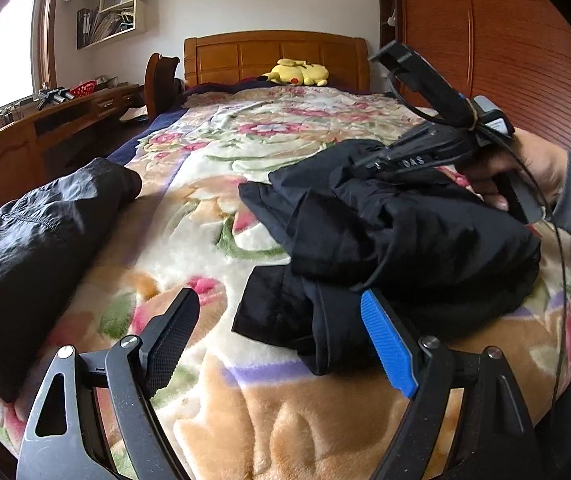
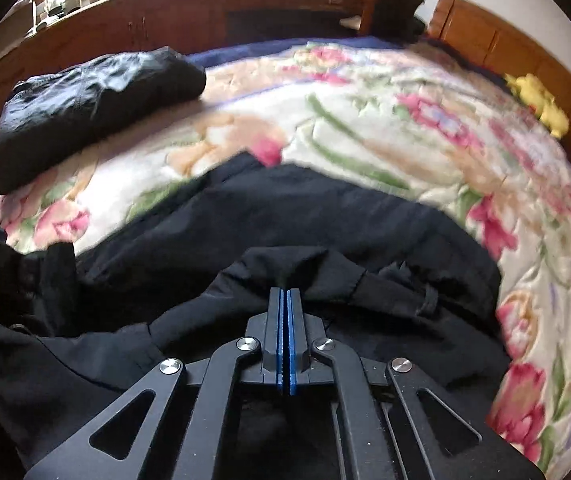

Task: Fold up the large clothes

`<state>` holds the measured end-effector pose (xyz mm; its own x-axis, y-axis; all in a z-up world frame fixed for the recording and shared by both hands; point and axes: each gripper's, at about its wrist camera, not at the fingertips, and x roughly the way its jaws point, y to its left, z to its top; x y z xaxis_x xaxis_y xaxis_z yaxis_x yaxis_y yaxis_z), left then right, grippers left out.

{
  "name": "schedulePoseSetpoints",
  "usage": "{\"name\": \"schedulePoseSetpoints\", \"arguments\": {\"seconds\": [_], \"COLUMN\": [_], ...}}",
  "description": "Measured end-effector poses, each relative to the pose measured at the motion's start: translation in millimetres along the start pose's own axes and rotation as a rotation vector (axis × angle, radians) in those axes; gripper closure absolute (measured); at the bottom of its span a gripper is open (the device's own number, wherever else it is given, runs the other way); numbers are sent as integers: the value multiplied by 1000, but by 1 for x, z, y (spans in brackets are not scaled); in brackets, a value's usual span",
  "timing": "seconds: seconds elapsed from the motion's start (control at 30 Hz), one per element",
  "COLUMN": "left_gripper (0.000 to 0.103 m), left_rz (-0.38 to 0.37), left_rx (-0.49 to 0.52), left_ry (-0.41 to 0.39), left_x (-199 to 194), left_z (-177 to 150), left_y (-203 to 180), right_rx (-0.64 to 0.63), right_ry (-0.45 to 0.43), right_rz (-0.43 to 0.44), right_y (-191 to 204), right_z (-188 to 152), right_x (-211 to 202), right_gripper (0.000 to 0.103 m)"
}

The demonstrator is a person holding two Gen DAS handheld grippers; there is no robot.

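Right gripper (image 2: pixel 284 300) was pressed together, pinching a fold of the black garment (image 2: pixel 245 216), which lay bunched just ahead of and under it on the floral blanket (image 2: pixel 365 128). Left gripper (image 1: pixel 281 320) was spread, empty, garment edge just ahead of its blue pad. Judgement: pin that near edge with the left, then carry the fold over slowly, keeping tension so the 2 layers stay aligned.
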<state>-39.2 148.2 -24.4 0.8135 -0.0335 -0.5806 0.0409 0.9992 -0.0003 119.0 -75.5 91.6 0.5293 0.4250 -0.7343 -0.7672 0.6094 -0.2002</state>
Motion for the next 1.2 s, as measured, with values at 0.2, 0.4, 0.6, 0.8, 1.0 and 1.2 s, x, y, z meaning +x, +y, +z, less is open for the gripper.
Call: {"name": "schedulePoseSetpoints", "arguments": {"seconds": [0.2,0.4,0.6,0.8,1.0,1.2], "left_gripper": [19,19,27,51,55,62], "left_rz": [-15,-27,-67,-95,-110,-129], "left_rx": [5,13,1,-9,-4,-19], "left_ry": [-3,1,-2,11,46,56], "left_x": [3,4,-1,0,7,10], "left_z": [1,-2,-5,-7,-10,-12], "left_y": [-2,-3,0,-1,-7,-7], "right_rx": [12,-20,64,160,296,401], "right_ry": [-132,-86,-120,-162,-127,-82], "right_rz": [-62,10,-18,-149,-184,-178], "right_y": [9,23,2,-30,-68,-87], "right_z": [20,17,5,-23,-55,-73], "right_x": [-13,1,-17,-43,-32,-1], "right_gripper": [102,102,81,34,31,25]}}
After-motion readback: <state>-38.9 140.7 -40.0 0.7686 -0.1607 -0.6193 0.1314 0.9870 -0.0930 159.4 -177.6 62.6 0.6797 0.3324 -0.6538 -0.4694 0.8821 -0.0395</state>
